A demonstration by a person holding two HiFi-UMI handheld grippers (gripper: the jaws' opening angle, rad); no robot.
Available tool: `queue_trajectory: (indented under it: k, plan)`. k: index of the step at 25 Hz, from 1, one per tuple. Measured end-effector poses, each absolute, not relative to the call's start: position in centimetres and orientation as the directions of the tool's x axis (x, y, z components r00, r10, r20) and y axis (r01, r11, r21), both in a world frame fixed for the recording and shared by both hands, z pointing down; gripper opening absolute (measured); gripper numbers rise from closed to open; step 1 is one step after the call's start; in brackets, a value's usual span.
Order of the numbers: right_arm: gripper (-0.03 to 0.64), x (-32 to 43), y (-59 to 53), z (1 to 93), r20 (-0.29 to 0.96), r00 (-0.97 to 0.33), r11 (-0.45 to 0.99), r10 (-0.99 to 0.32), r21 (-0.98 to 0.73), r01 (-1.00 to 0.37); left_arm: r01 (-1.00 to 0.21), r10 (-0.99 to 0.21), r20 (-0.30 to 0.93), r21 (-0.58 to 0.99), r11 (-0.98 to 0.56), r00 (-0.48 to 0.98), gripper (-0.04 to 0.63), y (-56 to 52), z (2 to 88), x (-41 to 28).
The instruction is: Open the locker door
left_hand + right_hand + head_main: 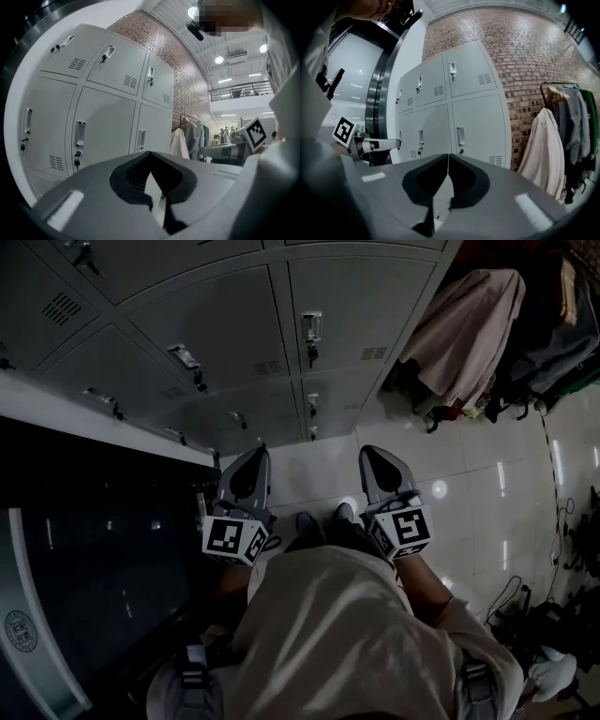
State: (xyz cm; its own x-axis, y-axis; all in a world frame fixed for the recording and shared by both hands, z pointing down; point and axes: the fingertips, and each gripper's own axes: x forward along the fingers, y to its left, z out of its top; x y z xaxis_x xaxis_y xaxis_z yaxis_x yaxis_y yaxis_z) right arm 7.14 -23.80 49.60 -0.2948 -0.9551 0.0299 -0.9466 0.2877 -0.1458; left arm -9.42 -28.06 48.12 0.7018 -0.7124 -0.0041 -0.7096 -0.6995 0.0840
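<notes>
A bank of grey metal lockers (234, 324) stands ahead of me, every door closed. Each door has a small upright handle (312, 326) with a key lock under it. My left gripper (251, 456) and right gripper (375, 454) are held side by side at waist height, pointing at the lockers' lower rows and well short of them. The left gripper (150, 153) is shut with nothing in it, facing a lower door handle (80, 133). My right gripper (448, 156) is also shut and empty, looking at the lower right door's handle (461, 136).
A clothes rack with a pale coat (469, 329) stands right of the lockers, against a brick wall (525, 51). A dark glass panel (94, 568) runs along my left. Cables (562, 549) lie on the glossy tile floor (487, 474) at right.
</notes>
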Motion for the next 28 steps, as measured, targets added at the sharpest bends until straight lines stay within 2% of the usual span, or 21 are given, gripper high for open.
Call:
queue_trajectory:
  k: [2, 4, 6, 15, 19, 23, 26, 28]
  plan:
    - [0.014, 6.5, -25.2, 52.3, 0.101, -0.335, 0.319, -0.937, -0.148, -0.936, -0.724, -0.727, 0.013, 0.093, -0.683, 0.687, 0.0, -28.7, 48.9, -9.8]
    - [0.025, 5.8, -27.4, 55.5, 0.1, -0.371, 0.358, -0.923, -0.128, -0.925, -0.737, -0.738, 0.035, 0.106, -0.668, 0.674, 0.0, -29.5, 50.4, -10.3]
    - [0.075, 5.4, -29.7, 59.8, 0.14, -0.396, 0.38, -0.908, -0.124, -0.916, -0.745, -0.745, 0.054, 0.119, -0.656, 0.665, 0.0, -30.2, 52.2, -10.3]
    - [0.19, 3.4, -38.6, 81.6, 0.372, -0.442, 0.399, -0.816, -0.191, -0.897, -0.773, -0.77, 0.102, 0.178, -0.609, 0.63, 0.0, -32.7, 61.4, -9.8]
    - [0.221, 2.5, -42.2, 92.1, 0.453, -0.429, 0.384, -0.782, -0.193, -0.903, -0.786, -0.751, 0.235, 0.216, -0.579, 0.617, 0.009, -32.3, 68.3, -10.7]
    - [0.241, 1.9, -45.0, 99.6, 0.505, -0.426, 0.383, -0.75, -0.194, -0.903, -0.799, -0.787, 0.171, 0.249, -0.547, 0.592, 0.011, -32.3, 71.8, -11.5]
    - [0.242, 1.8, -46.3, 103.4, 0.536, -0.419, 0.371, -0.733, -0.201, -0.907, -0.807, -0.729, 0.346, 0.258, -0.531, 0.59, 0.011, -30.0, 76.7, -12.4]
    - [0.241, 1.7, -47.2, 105.4, 0.554, -0.413, 0.368, -0.722, -0.198, -0.908, -0.811, -0.717, 0.379, 0.262, -0.522, 0.584, 0.011, -29.3, 78.7, -12.6]
